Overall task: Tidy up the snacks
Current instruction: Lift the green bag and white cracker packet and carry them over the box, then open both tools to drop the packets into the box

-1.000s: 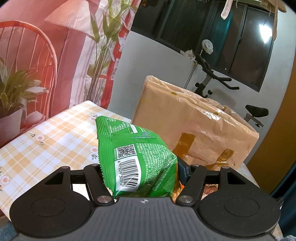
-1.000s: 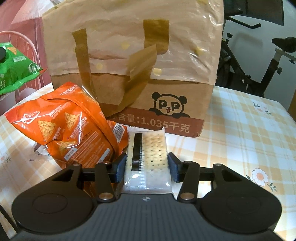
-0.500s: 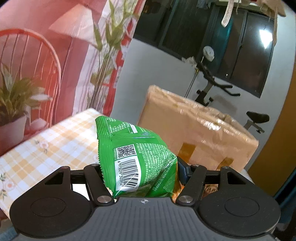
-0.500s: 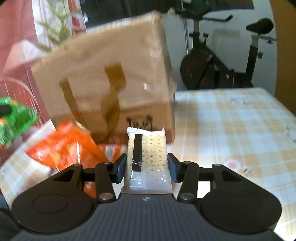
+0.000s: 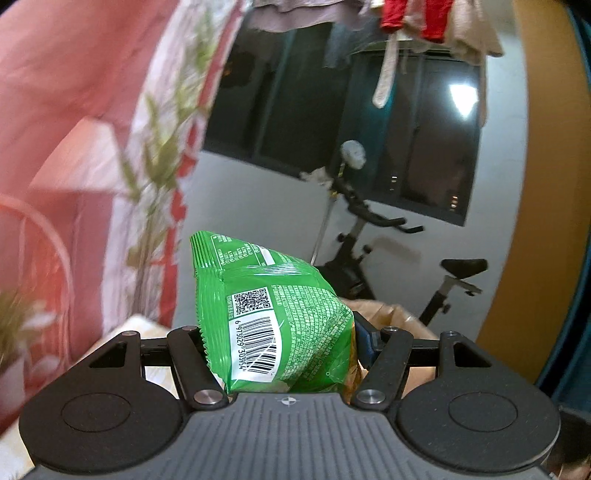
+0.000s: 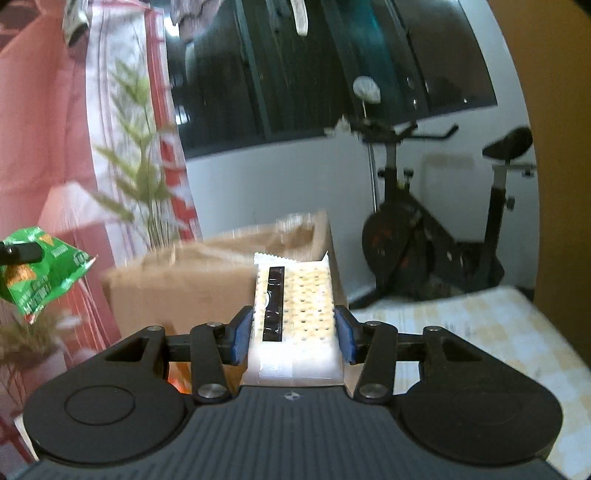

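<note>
My left gripper (image 5: 284,343) is shut on a green snack bag (image 5: 273,317), barcode side facing the camera, held up in the air. Behind it only the top edge of the brown paper bag (image 5: 391,314) shows. My right gripper (image 6: 293,332) is shut on a clear pack of crackers (image 6: 295,314) with a dark stripe, lifted to about the height of the brown paper bag's (image 6: 184,280) open top. The green snack bag (image 6: 37,273) and a left fingertip (image 6: 20,251) appear at the left edge of the right wrist view. A sliver of orange chip bag (image 6: 179,380) shows under the right gripper.
An exercise bike (image 6: 436,236) stands behind the table by a dark window. The checked tablecloth (image 6: 498,332) runs to the right of the paper bag. A pink printed backdrop with plants (image 5: 92,166) fills the left side. Clothes (image 5: 406,22) hang overhead.
Both grippers have risen with their snacks; the tabletop and paper bag have dropped low in both views. The right gripper has swung so the bag's open top lies behind the crackers.
</note>
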Tool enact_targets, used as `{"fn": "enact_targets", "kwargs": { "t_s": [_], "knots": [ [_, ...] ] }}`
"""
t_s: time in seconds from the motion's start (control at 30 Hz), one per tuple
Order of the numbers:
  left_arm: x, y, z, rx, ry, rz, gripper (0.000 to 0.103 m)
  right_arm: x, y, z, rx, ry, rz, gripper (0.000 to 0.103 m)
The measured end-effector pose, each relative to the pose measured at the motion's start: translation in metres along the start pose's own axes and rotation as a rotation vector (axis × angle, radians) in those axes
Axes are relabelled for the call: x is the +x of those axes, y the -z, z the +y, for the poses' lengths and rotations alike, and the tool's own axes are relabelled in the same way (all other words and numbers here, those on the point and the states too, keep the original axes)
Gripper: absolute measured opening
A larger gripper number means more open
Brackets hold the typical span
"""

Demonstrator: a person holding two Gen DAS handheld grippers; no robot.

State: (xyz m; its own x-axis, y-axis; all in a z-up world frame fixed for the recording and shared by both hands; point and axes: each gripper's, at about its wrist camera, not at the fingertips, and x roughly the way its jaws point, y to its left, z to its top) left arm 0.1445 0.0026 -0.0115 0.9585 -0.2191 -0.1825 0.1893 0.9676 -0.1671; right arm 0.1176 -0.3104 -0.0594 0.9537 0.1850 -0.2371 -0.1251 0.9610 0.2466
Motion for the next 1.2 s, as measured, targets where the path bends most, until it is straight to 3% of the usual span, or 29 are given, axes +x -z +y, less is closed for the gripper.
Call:
{"fn": "enact_targets", "kwargs": {
  "t_s": [0.23, 0.4, 0.73, 0.8, 0.87, 0.93, 1.0, 1.2],
  "knots": [
    [0.056, -0.033, -0.024, 0.083, 0.056, 0.027, 0.068, 0.031, -0.052, 0.011, -0.016, -0.065, -0.033, 0.049],
    [0.119, -0.038, -0.030, 0.092, 0.054, 0.098, 0.068, 0.083, -0.074, 0.024, -0.074, -0.071, -0.008, 0.049],
    [0.206, -0.017, -0.030, 0.184, -0.016, 0.257, 0.070, 0.171, -0.065, 0.045, -0.182, -0.017, 0.138, 0.049],
    [0.214, -0.011, -0.025, 0.171, -0.015, 0.300, 0.073, 0.177, -0.059, 0.045, -0.195, 0.002, 0.155, 0.049],
    [0.218, -0.008, -0.019, 0.160, -0.004, 0.335, 0.083, 0.181, -0.056, 0.042, -0.164, 0.001, 0.176, 0.050],
    [0.216, -0.007, -0.013, 0.156, -0.009, 0.335, 0.089, 0.180, -0.053, 0.038, -0.145, -0.005, 0.185, 0.052],
    [0.212, -0.010, -0.006, 0.143, -0.006, 0.321, 0.089, 0.175, -0.053, 0.038, -0.146, -0.001, 0.175, 0.062],
    [0.182, -0.023, 0.001, 0.138, -0.016, 0.270, 0.089, 0.151, -0.059, 0.038, -0.113, -0.035, 0.146, 0.063]
  ]
}}
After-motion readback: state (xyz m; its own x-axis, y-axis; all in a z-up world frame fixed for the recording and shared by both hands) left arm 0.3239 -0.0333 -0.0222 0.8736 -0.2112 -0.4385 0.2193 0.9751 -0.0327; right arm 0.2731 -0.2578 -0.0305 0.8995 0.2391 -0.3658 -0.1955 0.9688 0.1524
